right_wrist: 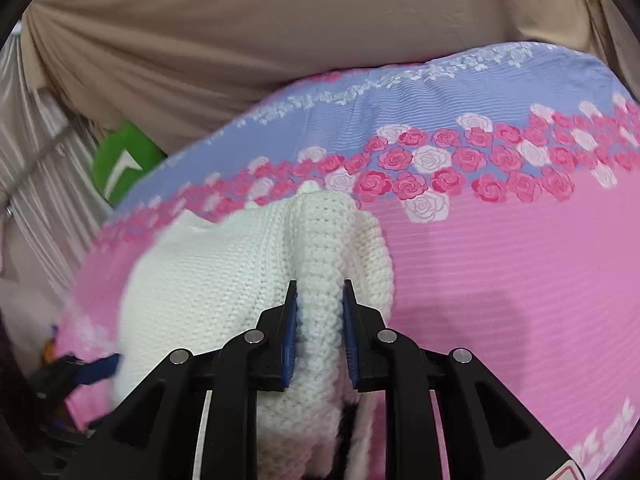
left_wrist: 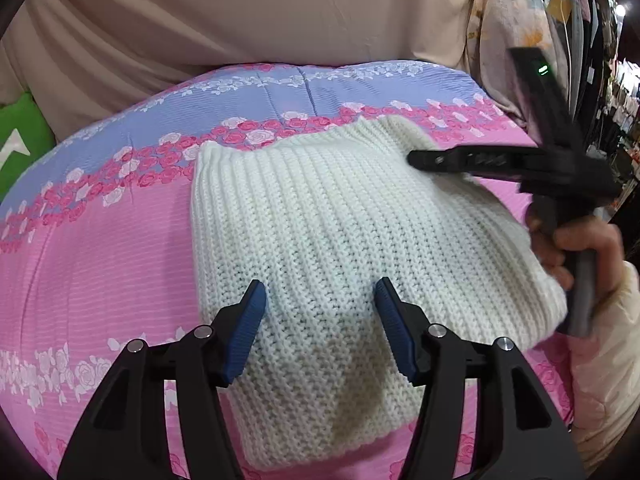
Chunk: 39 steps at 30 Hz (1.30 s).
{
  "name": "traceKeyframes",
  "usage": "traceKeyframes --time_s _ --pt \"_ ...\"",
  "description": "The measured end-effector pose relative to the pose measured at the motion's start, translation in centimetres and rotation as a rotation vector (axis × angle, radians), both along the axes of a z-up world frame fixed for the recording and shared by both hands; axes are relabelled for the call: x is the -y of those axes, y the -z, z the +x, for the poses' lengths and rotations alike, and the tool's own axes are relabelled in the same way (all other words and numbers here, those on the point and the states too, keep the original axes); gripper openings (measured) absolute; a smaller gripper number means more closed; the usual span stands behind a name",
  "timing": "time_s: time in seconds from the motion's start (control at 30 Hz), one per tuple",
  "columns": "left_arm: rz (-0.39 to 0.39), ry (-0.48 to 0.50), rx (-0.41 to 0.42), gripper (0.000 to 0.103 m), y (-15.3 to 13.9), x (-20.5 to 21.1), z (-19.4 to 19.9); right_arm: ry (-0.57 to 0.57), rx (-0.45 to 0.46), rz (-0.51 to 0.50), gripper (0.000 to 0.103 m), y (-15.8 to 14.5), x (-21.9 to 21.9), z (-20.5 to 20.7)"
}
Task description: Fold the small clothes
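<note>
On the pink middle of the rose-print bedspread point(left_wrist: 100, 240) lies a white knit garment point(left_wrist: 320, 240). Over its near edge the left gripper point(left_wrist: 320, 320) hovers, jaws wide apart, while the right gripper point(right_wrist: 318, 320) pinches a thick fold of it.

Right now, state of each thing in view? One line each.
white knit garment: lying on the bedsheet, one edge bunched and gripped by the right gripper.
right gripper: jaws shut on a thick fold of the knit.
left gripper: jaws open over the knit, gripping nothing.
floral bedsheet: spread flat under the garment.
</note>
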<state>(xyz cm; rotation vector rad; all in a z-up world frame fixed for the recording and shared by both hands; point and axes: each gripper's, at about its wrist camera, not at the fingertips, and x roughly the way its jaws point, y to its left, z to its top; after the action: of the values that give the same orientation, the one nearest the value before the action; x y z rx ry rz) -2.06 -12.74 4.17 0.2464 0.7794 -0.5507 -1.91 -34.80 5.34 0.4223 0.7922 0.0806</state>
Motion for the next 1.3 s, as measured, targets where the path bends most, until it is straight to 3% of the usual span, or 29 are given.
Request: traceKeyframes --time_s 0.07,0.17,0.37,0.43,0.57,0.77,0.9,0.93,0.97,1.0,1.03,1.17,1.3 --pt "0.007 -0.001 0.007 0.057 0.0 0.1 -0.1 0.017 0.061 -0.015 0.025 -2.1 -0.5 -2.5" --pt "-0.008 -0.002 -0.002 0.057 0.0 -0.1 0.0 -0.012 0.118 -0.024 0.026 -3.7 -1.5 -7.0" --pt "0.003 -0.004 0.007 0.062 0.0 0.2 -0.2 -0.062 0.088 0.04 0.034 -2.4 -3.2 -13.2" --pt "0.007 -0.009 0.01 0.062 0.1 0.3 -0.2 -0.074 0.065 0.053 0.04 -1.2 -3.9 -14.0" --pt "0.007 -0.013 0.011 0.062 0.1 0.3 -0.3 -0.091 0.046 0.122 0.042 0.2 -4.2 -13.9" --pt "0.016 -0.02 0.019 0.062 0.1 0.5 -0.4 -0.138 0.075 0.184 0.046 -0.2 -5.0 -13.7" --pt "0.02 -0.024 0.023 0.062 0.2 0.5 -0.5 -0.11 0.061 0.135 0.047 0.0 -5.1 -13.1" --pt "0.021 -0.024 0.023 0.062 0.1 0.5 -0.5 -0.106 0.049 0.125 0.047 0.3 -5.1 -12.9" --pt "0.021 -0.025 0.022 0.062 0.1 0.5 -0.5 -0.102 0.048 0.121 0.037 0.4 -4.9 -12.8" --pt "0.019 -0.025 0.021 0.062 0.1 0.5 -0.5 -0.095 0.058 0.12 0.016 0.4 -4.8 -12.9" --pt "0.019 -0.025 0.02 0.062 0.1 0.5 -0.5 -0.092 0.075 0.125 0.011 0.2 -4.6 -13.1" --pt "0.014 -0.02 0.014 0.065 0.0 0.5 -0.4 -0.069 0.179 0.116 0.01 -2.0 -4.0 -14.9" --pt "0.011 -0.017 0.014 0.067 0.0 0.6 -0.5 -0.05 0.176 0.087 0.009 -1.9 -3.6 -15.6"
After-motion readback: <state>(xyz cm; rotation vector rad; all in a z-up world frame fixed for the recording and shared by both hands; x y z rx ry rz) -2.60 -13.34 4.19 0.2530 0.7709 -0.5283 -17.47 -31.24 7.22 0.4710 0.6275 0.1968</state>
